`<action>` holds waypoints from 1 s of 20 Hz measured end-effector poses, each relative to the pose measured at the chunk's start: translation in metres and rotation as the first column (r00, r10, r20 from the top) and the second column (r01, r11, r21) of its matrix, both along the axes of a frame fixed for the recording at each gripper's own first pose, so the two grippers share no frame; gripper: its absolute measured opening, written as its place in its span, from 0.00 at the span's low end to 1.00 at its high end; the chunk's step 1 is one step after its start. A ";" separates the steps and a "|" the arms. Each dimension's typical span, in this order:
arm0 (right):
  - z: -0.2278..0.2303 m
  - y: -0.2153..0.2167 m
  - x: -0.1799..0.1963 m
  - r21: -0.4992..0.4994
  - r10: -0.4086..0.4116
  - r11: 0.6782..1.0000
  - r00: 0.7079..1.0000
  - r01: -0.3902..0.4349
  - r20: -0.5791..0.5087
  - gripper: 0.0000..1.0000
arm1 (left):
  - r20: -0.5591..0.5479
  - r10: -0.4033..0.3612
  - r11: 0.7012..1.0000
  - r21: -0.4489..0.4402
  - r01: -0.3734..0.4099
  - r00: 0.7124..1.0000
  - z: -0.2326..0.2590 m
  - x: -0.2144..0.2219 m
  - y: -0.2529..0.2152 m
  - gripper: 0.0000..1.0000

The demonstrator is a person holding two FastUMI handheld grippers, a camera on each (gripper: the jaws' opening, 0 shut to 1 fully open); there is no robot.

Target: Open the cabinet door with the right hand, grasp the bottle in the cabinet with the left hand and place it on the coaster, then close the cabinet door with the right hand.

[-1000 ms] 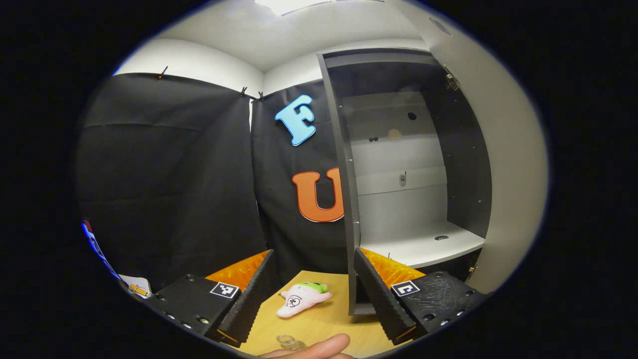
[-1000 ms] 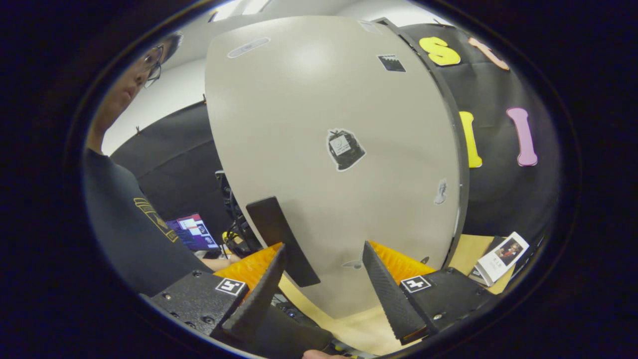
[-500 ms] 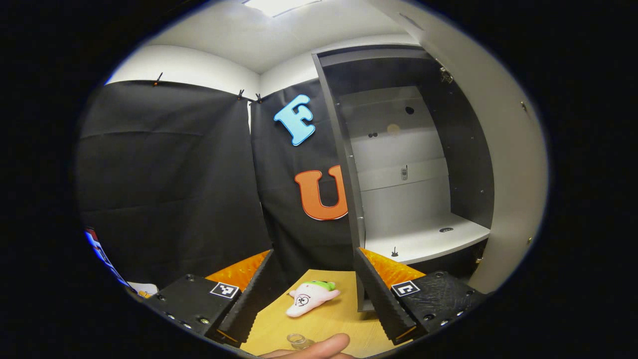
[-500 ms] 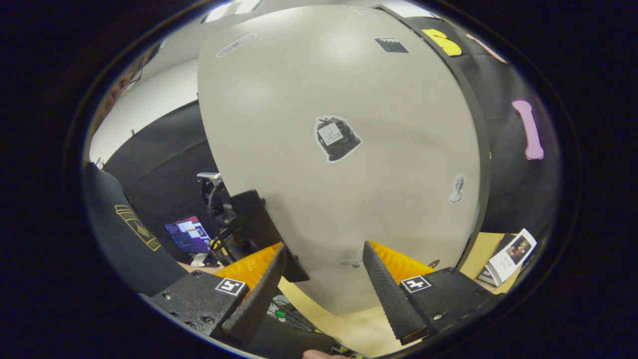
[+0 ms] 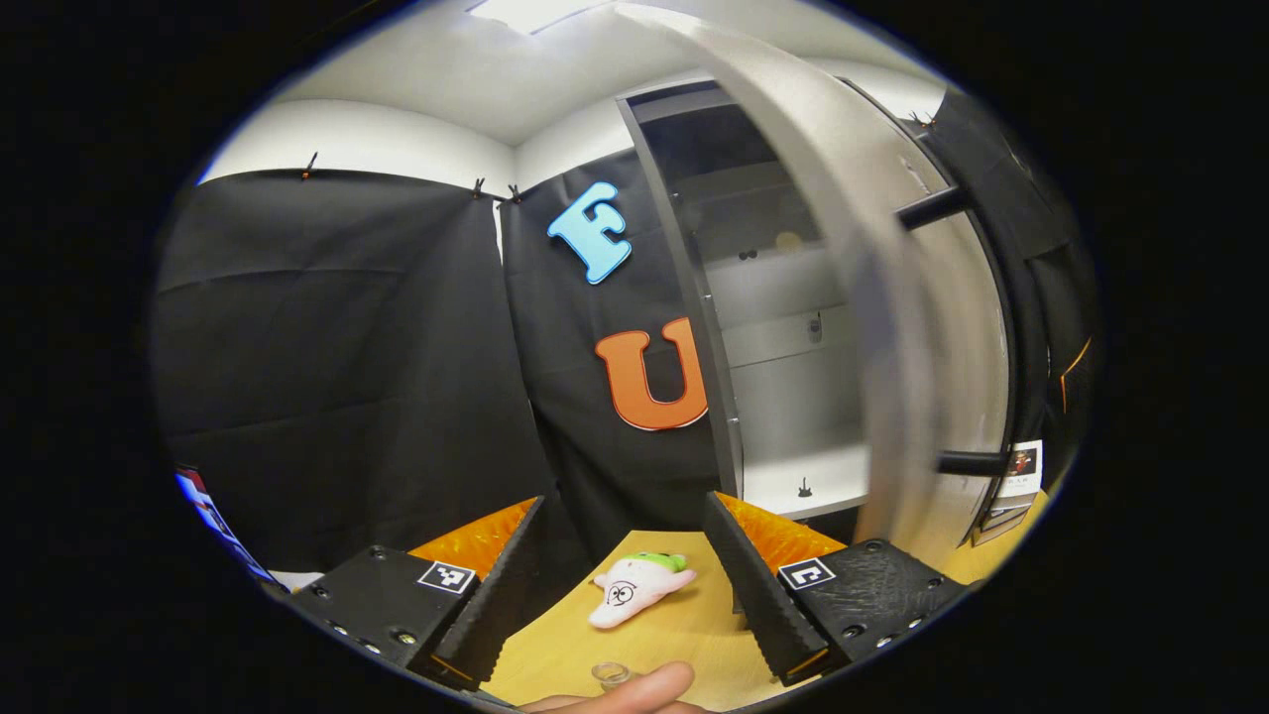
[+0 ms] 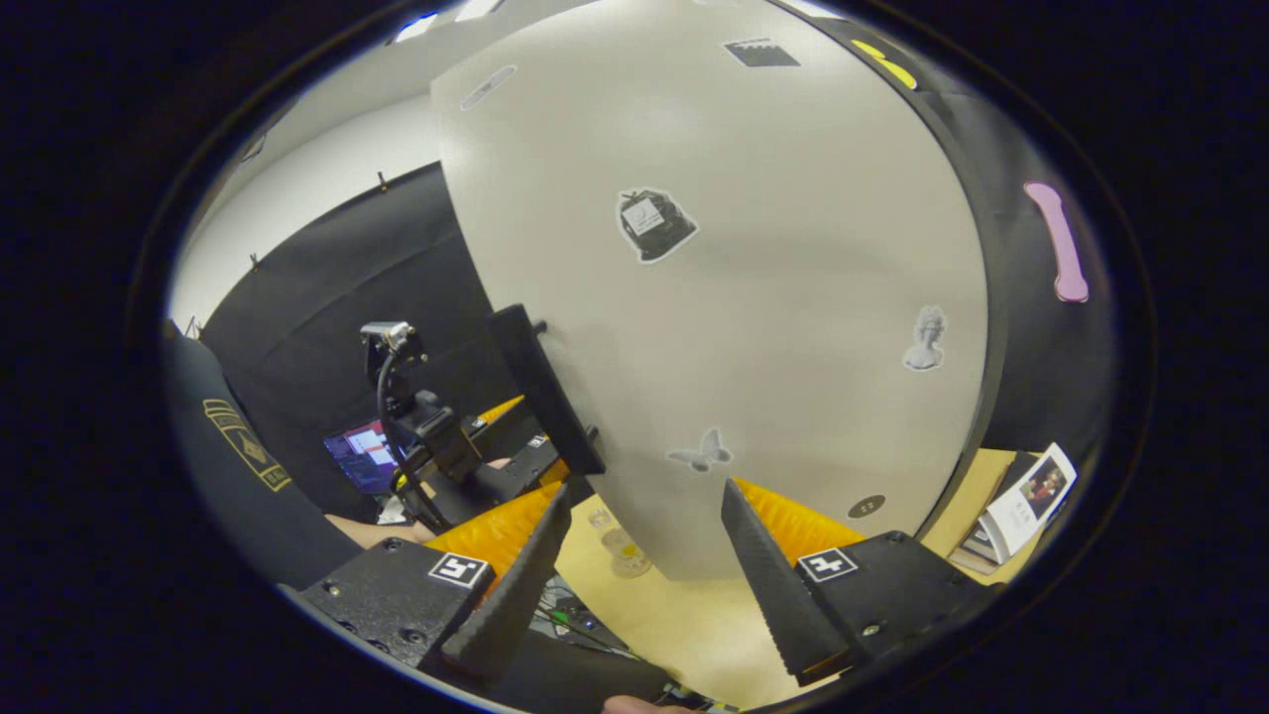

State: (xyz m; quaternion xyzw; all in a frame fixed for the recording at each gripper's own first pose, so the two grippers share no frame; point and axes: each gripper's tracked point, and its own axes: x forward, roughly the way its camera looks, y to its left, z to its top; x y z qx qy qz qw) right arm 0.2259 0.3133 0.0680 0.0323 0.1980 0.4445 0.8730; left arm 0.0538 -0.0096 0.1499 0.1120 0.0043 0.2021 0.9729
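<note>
- My left gripper (image 5: 623, 498) has its jaws wide apart with nothing between them. I judge its part done, so it hangs back, off to the left of the cabinet's mouth, out of the door's path.
- Beyond its jaws, a pink star-shaped plush toy with a green top (image 5: 634, 590) lies on the light wooden table (image 5: 555, 650). It is no part of the job, and I keep clear of it.
- Below those jaws, close to my thumb (image 5: 634, 689), stands a small clear glass bottle (image 5: 610, 674), already out of the cabinet. I cannot make out the coaster under it, so I only presume it sits there.
- Ahead and to the right of the left jaws is the dark-framed cabinet with a white shelf (image 5: 793, 486). The shelf is bare of any bottle.
- The pale grey cabinet door with small stickers (image 6: 793, 297) cuts across the left gripper view as a blur, partway over the opening. I take that to mean it is swinging shut.
- My right gripper (image 6: 645, 486) also has its jaws apart, clamped on nothing. It faces the door's outer side, whose lower edge lies just past the fingertips, so I judge it is placed to push the panel flat rather than pull.
- The long black bar handle (image 6: 545, 387) stands above the right gripper's left finger, outside the jaws. Closing calls for no grip on it.
- A white booklet with a photo cover (image 6: 1021, 496) lies far to the right of the right jaws, beyond the hinge side and clear of the swing.
</note>
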 end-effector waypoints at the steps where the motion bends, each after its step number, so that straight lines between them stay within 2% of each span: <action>1: 0.001 0.001 0.000 -0.001 -0.001 1.000 1.000 0.001 -0.001 0.99 | 0.002 0.000 1.000 0.002 0.000 1.000 0.001 0.000 0.000 0.95; 4: -0.005 0.003 0.001 -0.016 -0.015 1.000 1.000 0.015 0.007 0.99 | 0.000 -0.017 1.000 -0.001 0.017 1.000 0.000 0.001 -0.001 0.95; 5: -0.006 0.004 0.002 -0.025 -0.024 0.999 1.000 0.024 0.014 0.96 | -0.001 -0.027 1.000 -0.007 0.027 1.000 -0.001 0.001 -0.003 0.95; 6: -0.008 0.004 0.003 -0.036 -0.039 0.999 0.999 0.040 0.025 0.99 | -0.003 -0.040 0.999 -0.014 0.040 0.999 0.000 0.001 -0.004 0.95; 8: -0.010 0.004 0.018 -0.069 -0.118 0.990 0.989 0.124 0.086 0.99 | -0.002 -0.084 0.996 -0.033 0.084 0.996 0.002 0.000 -0.011 0.95; 10: -0.012 -0.004 0.037 -0.136 -0.206 0.963 0.961 0.233 0.186 0.98 | 0.000 -0.121 0.992 -0.046 0.120 0.993 0.005 -0.001 -0.015 0.95; 11: -0.012 -0.009 0.045 -0.168 -0.240 0.944 0.940 0.284 0.241 0.99 | 0.000 -0.129 0.991 -0.049 0.128 0.992 0.005 -0.002 -0.016 0.94; 13: -0.007 -0.018 0.058 -0.197 -0.301 0.900 0.881 0.389 0.364 0.99 | 0.001 -0.154 0.986 -0.065 0.153 0.988 0.006 -0.002 -0.019 0.94; 16: 0.002 -0.023 0.069 -0.200 -0.353 0.833 0.775 0.515 0.524 1.00 | 0.001 -0.186 0.979 -0.088 0.185 0.983 0.011 -0.005 -0.025 0.95; 18: 0.008 -0.016 0.070 -0.187 -0.345 0.820 0.728 0.541 0.592 1.00 | 0.010 -0.202 0.974 -0.098 0.202 0.979 0.020 -0.007 -0.028 0.95; 20: 0.022 -0.010 0.069 -0.130 -0.364 0.801 0.647 0.585 0.670 1.00 | 0.022 -0.216 0.970 -0.106 0.218 0.976 0.023 -0.008 -0.031 0.95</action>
